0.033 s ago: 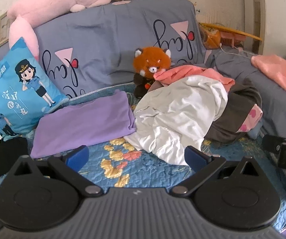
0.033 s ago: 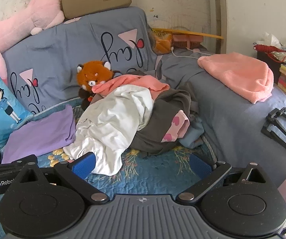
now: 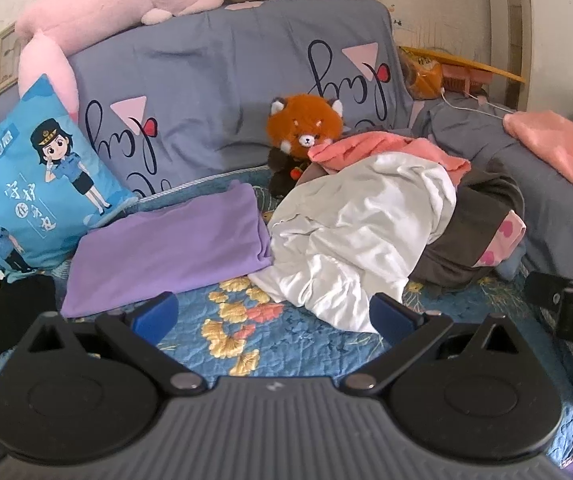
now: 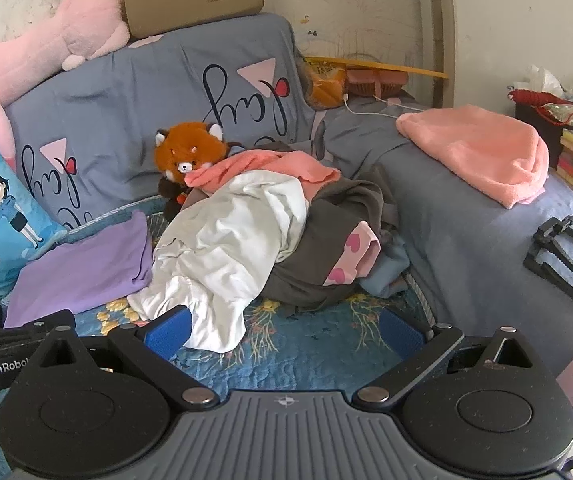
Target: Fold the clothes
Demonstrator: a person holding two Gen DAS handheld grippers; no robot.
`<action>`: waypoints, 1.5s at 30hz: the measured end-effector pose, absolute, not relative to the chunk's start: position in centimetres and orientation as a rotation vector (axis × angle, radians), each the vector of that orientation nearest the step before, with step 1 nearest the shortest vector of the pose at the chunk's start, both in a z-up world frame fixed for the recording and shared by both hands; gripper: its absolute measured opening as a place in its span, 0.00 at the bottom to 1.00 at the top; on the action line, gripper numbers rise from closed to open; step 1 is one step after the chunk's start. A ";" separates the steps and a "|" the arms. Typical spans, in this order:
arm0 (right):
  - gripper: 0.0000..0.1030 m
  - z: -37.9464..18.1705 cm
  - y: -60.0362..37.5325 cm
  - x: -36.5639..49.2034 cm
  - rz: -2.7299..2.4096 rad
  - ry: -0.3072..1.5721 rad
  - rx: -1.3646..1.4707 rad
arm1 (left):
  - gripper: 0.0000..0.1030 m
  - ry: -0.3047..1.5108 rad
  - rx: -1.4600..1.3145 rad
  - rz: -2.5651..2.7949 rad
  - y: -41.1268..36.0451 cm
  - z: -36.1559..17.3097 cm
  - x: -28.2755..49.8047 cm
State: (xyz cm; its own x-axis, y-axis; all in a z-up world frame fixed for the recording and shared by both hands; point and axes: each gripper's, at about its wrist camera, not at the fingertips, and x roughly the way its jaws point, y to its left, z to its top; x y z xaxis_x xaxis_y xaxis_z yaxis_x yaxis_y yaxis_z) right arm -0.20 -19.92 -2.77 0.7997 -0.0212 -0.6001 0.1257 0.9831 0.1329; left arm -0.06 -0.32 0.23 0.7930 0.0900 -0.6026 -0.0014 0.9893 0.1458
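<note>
A heap of unfolded clothes lies on the blue floral quilt [image 3: 286,344]. A white garment [image 3: 362,240] [image 4: 230,248] is on top in front. A coral-pink piece [image 3: 386,152] lies behind it, and a dark grey garment [image 3: 470,248] with a pink heart-print piece [image 3: 502,236] lies to its right. To the left of the heap, a folded purple garment [image 3: 166,252] [image 4: 82,272] lies flat. My left gripper [image 3: 272,314] is open just short of the white garment's hem. My right gripper [image 4: 284,330] is open too, its left fingertip beside that hem, and holds nothing.
A red panda plush [image 3: 306,128] sits behind the heap against the grey sofa cover. A blue cartoon cushion [image 3: 38,184] and black clothing [image 3: 10,312] are at the left. A coral towel [image 4: 478,152] and a black folding frame [image 4: 570,256] lie on the right armrest.
</note>
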 end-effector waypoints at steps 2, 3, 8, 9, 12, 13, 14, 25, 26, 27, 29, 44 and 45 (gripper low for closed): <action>0.98 -2.6 -19.7 -0.4 -0.079 0.636 0.158 | 1.00 0.648 0.152 0.059 -0.7 0.5 -0.1; 0.98 -2.6 -19.5 -0.4 -0.079 0.635 0.152 | 1.00 0.645 0.157 0.064 -0.8 0.6 -0.2; 0.98 -2.2 -18.9 -0.8 -0.076 0.628 0.127 | 1.00 0.633 0.161 0.082 -0.9 1.3 -0.5; 0.98 -2.2 -18.9 -0.8 -0.073 0.633 0.133 | 1.00 0.632 0.151 0.082 -0.6 1.4 -0.6; 0.98 -2.2 -18.8 -0.7 -0.062 0.641 0.132 | 1.00 0.631 0.132 0.080 0.1 1.6 -1.0; 0.98 -2.1 -18.8 -0.7 -0.060 0.642 0.130 | 1.00 0.631 0.125 0.079 0.4 1.6 -1.2; 0.98 -2.0 -18.7 -0.7 -0.057 0.642 0.129 | 1.00 0.630 0.121 0.079 0.5 1.7 -1.3; 0.98 -1.6 -17.8 -1.1 -0.046 0.632 0.115 | 1.00 0.644 0.114 0.071 0.9 2.1 -1.6; 0.98 -1.6 -17.7 -1.1 -0.046 0.633 0.115 | 1.00 0.644 0.114 0.072 0.9 2.0 -1.6; 0.98 -1.6 -17.7 -1.1 -0.045 0.633 0.115 | 1.00 0.645 0.114 0.071 0.9 2.0 -1.6; 0.98 -1.6 -17.6 -1.1 -0.045 0.634 0.115 | 1.00 0.645 0.112 0.071 1.0 2.0 -1.7; 0.98 -1.9 -17.4 -1.1 -0.041 0.645 0.119 | 1.00 0.654 0.100 0.070 1.2 1.7 -1.7; 0.98 -1.9 -17.4 -1.1 -0.042 0.645 0.120 | 1.00 0.654 0.099 0.070 1.2 1.7 -1.7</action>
State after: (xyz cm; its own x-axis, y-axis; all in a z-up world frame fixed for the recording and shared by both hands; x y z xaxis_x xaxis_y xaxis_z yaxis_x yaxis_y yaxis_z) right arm -1.12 -17.43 -1.89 0.7983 -0.0014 -0.6022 0.0763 0.9922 0.0988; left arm -1.70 1.17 1.69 0.7913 0.0961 -0.6038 -0.0338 0.9929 0.1137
